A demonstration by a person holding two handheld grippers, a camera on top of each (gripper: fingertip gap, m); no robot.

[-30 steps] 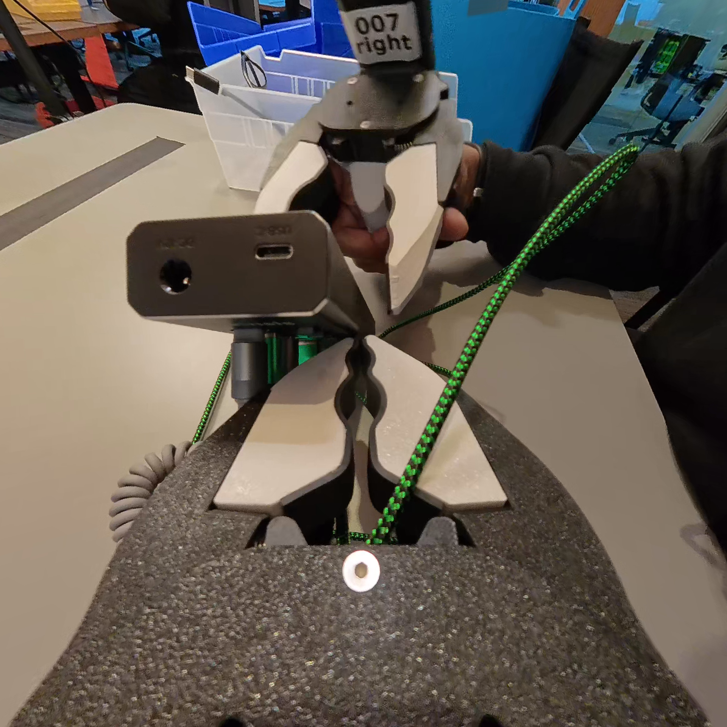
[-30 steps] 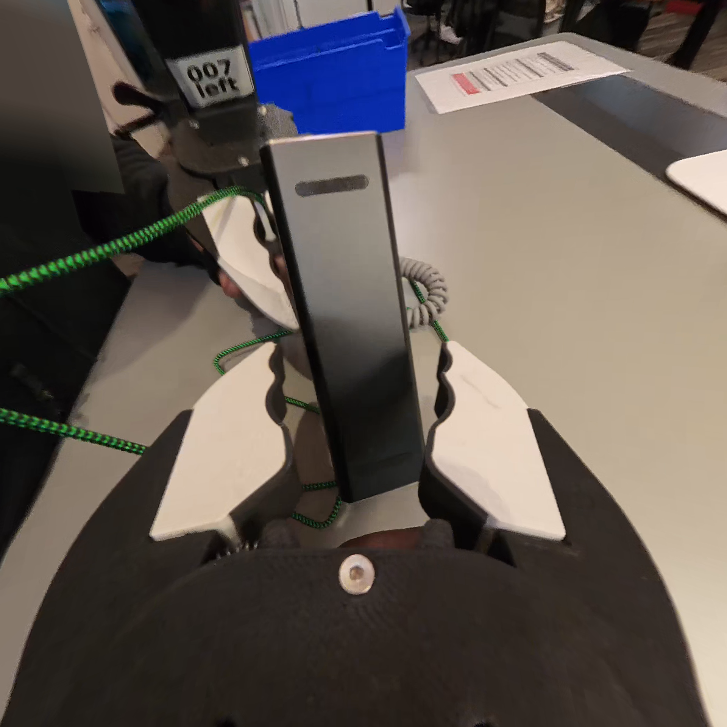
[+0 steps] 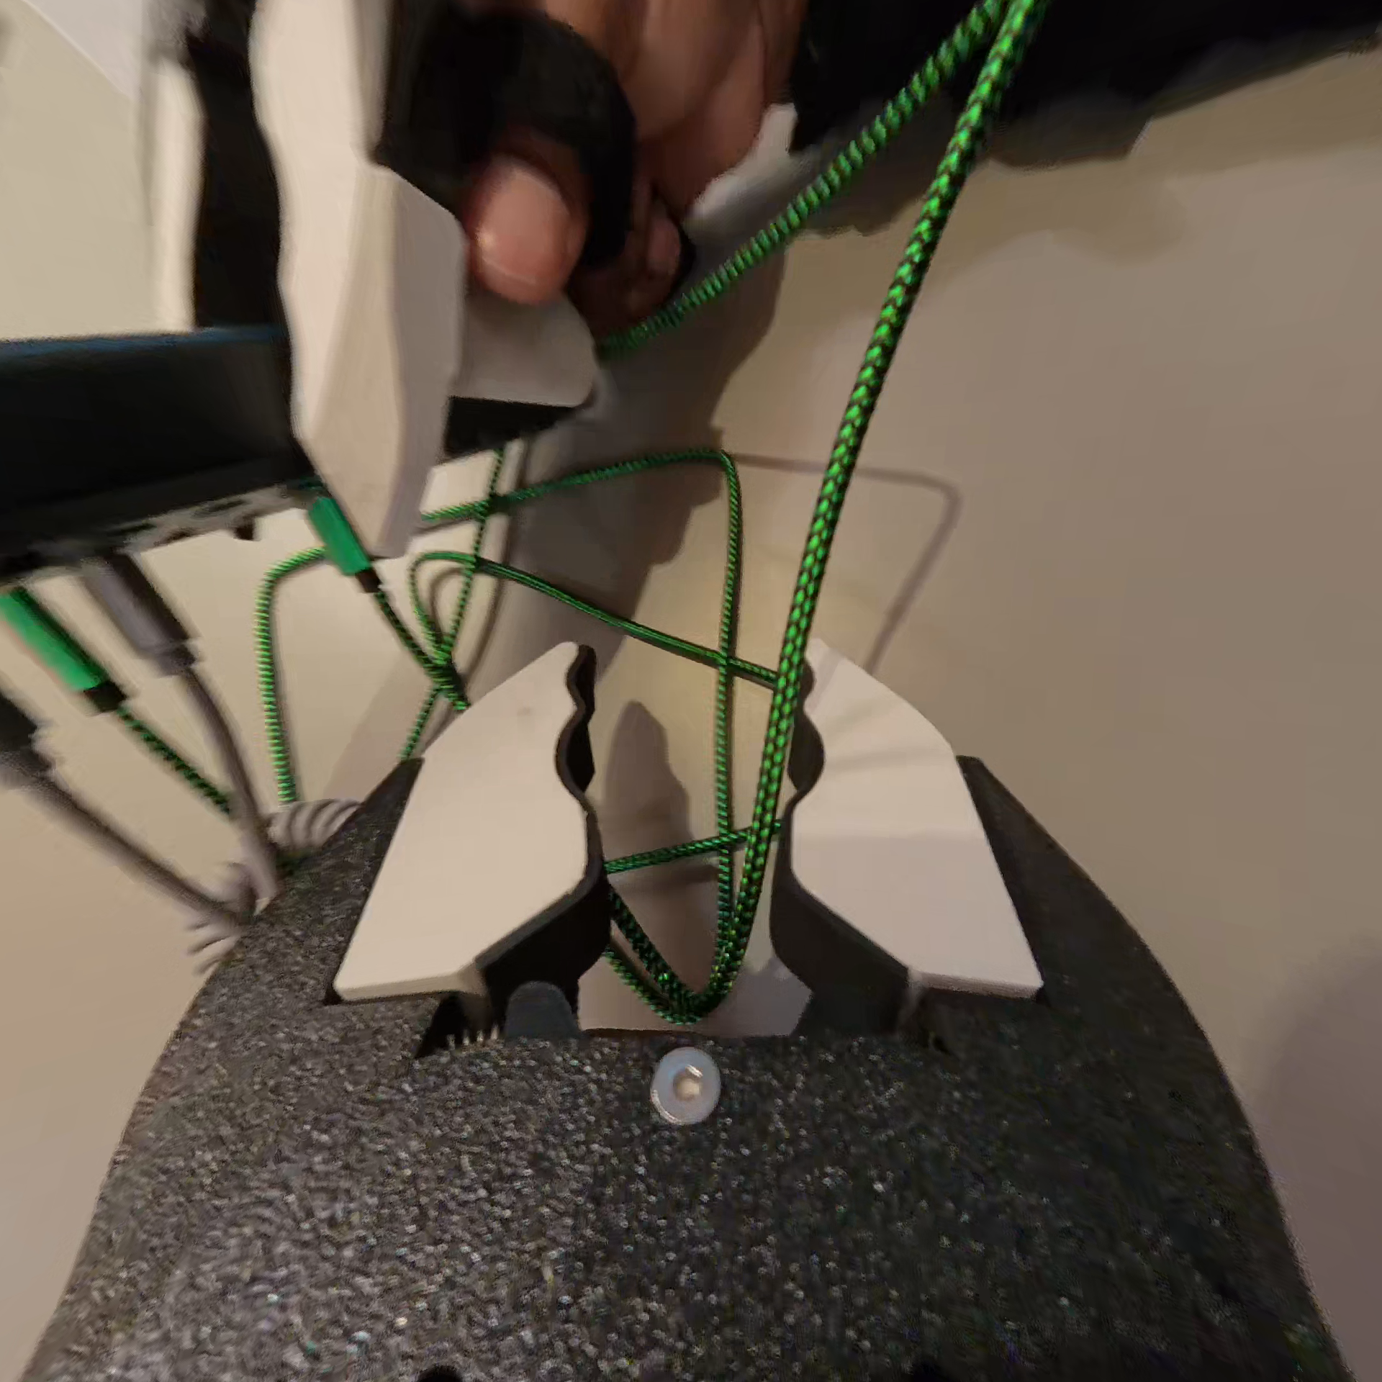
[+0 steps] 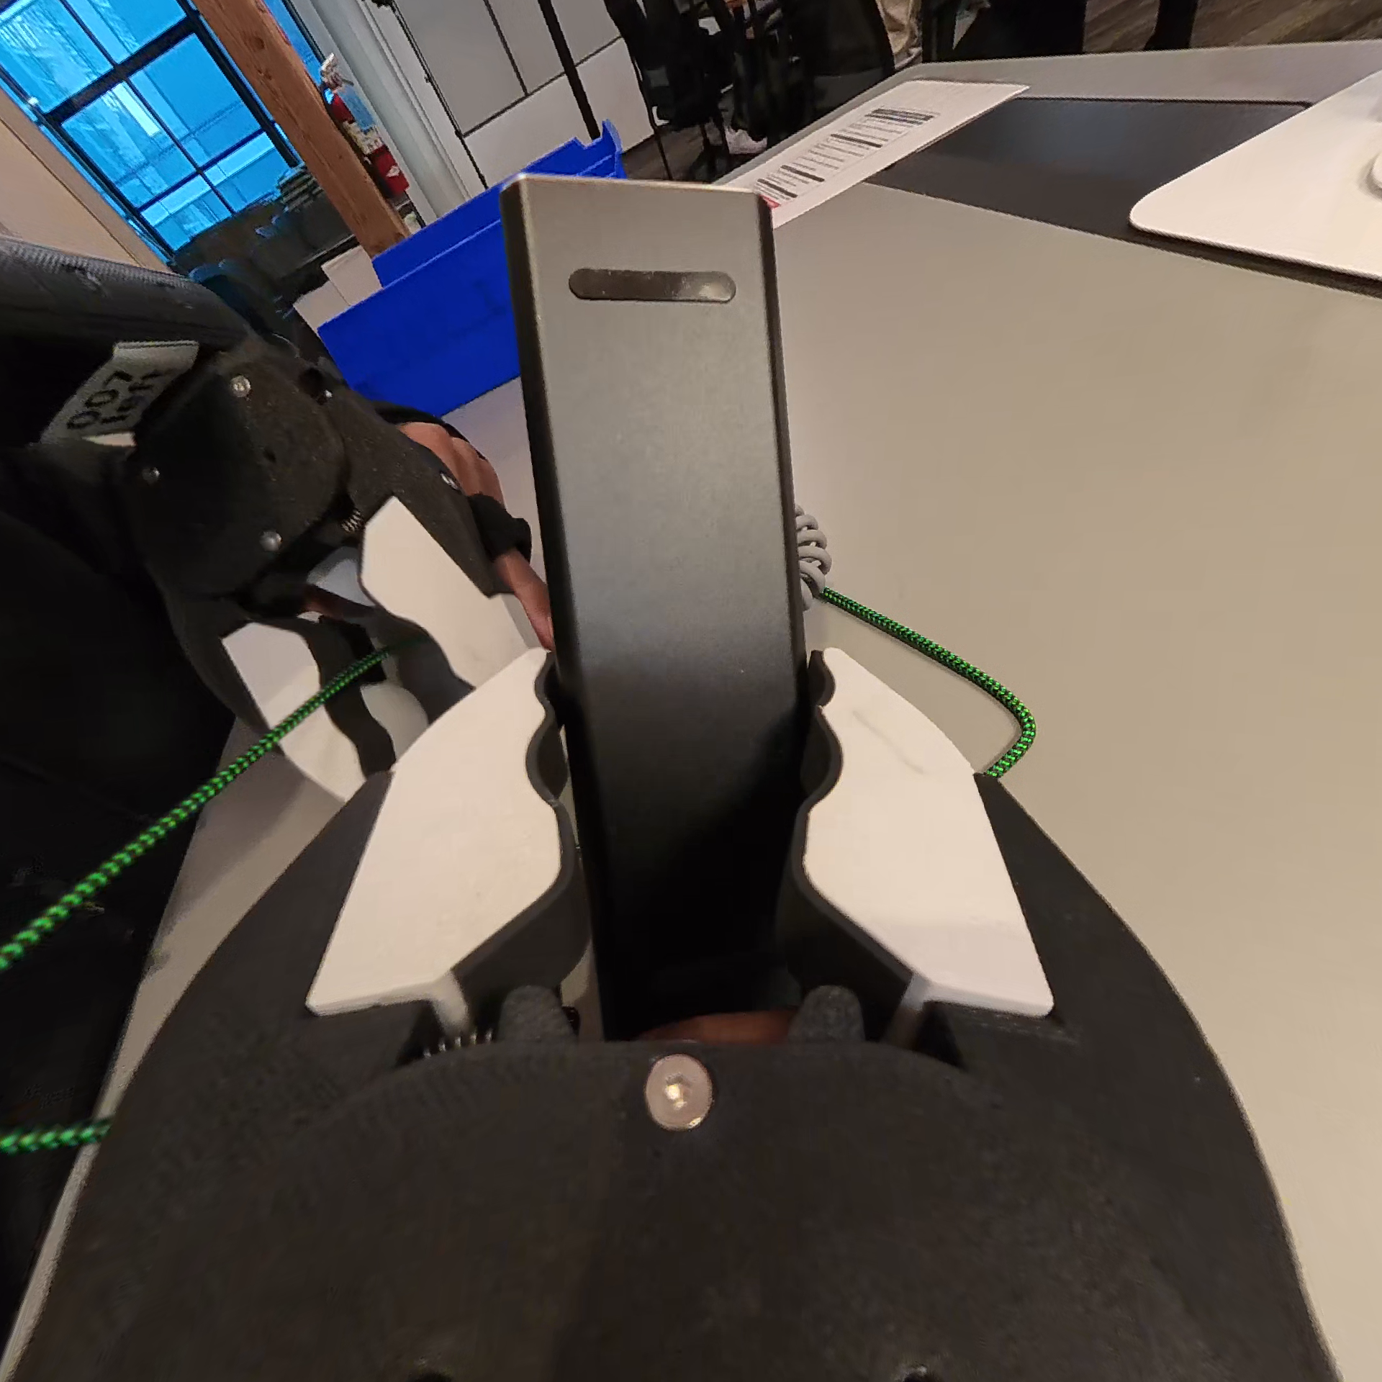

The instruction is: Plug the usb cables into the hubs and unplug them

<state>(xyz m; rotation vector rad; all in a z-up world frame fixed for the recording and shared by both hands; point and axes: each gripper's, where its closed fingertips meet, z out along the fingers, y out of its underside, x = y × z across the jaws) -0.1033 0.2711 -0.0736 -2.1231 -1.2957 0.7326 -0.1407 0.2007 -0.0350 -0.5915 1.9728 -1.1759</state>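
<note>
Right wrist view shows the right gripper (image 4: 684, 673) clamped on the hub (image 4: 658, 523) above the counter (image 4: 1122, 449), while the left gripper (image 3: 692, 673), apart and empty, must next pinch a cable (image 3: 778, 710) plug.

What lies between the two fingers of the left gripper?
In the left wrist view, a loop of green braided cable hangs between the open left gripper's fingers, over the table; neither clamps it.
</note>
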